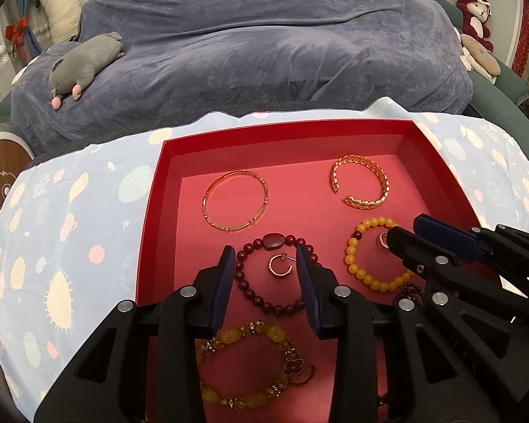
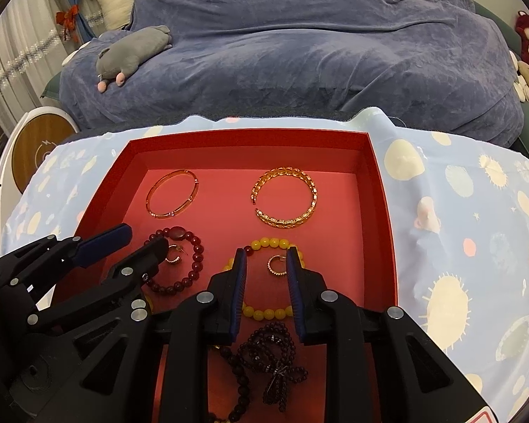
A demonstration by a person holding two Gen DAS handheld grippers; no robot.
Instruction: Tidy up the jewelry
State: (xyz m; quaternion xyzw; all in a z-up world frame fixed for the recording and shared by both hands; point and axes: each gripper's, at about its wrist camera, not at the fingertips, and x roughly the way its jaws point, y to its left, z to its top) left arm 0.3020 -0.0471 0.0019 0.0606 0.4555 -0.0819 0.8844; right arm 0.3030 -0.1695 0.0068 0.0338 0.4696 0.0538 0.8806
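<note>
Nearest my left camera lies the chunky yellow bracelet point(image 1: 250, 366), at the near edge of the red box point(image 1: 285, 137), partly under my left gripper point(image 1: 266, 257). Its jaws stand apart around a small gold hoop earring point(image 1: 280, 265), which rests inside the dark red bead bracelet point(image 1: 275, 275); the pads press on nothing. To the right, my right gripper point(image 2: 264, 257) is parted too, with a second hoop earring point(image 2: 276, 264) loose between its fingers, lying within the round yellow bead bracelet point(image 2: 268, 282). A dark purple bead strand point(image 2: 268, 363) sits in a heap just near of that (tangled, as far as I can make out). Farther back on the box floor lie a thin gold bangle point(image 1: 236, 201) at left and an open gold cuff point(image 1: 361, 185) at right, well apart. Beneath the box a pale blue patterned cloth point(image 1: 70, 211) is spread, and beyond it a bed under a grey-blue blanket point(image 1: 264, 42) carries a grey plush toy point(image 1: 84, 67).
</note>
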